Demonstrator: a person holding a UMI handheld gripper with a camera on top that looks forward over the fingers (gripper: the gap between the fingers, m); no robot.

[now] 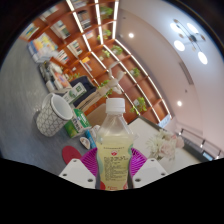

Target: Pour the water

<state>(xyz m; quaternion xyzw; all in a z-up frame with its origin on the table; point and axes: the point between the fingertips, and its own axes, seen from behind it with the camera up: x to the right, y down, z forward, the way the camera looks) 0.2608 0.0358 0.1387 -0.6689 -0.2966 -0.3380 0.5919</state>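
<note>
While gripped between the pink pads (90, 160), a clear plastic bottle (116, 148) of pale yellowish liquid is held upright by the gripper (113, 168); white screw cap, red-patterned label, text unreadable; a patterned mug (52, 115) is seen beyond, left of the bottle

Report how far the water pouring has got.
Done: the claw has the bottle between its fingers, seemingly pressed by the pads, and the tilted room suggests it is raised. In hand: carrying it; its white cap looks still on. Left: uncapping and pouring, perhaps into the white mug on the table; no water is flowing yet.
</note>
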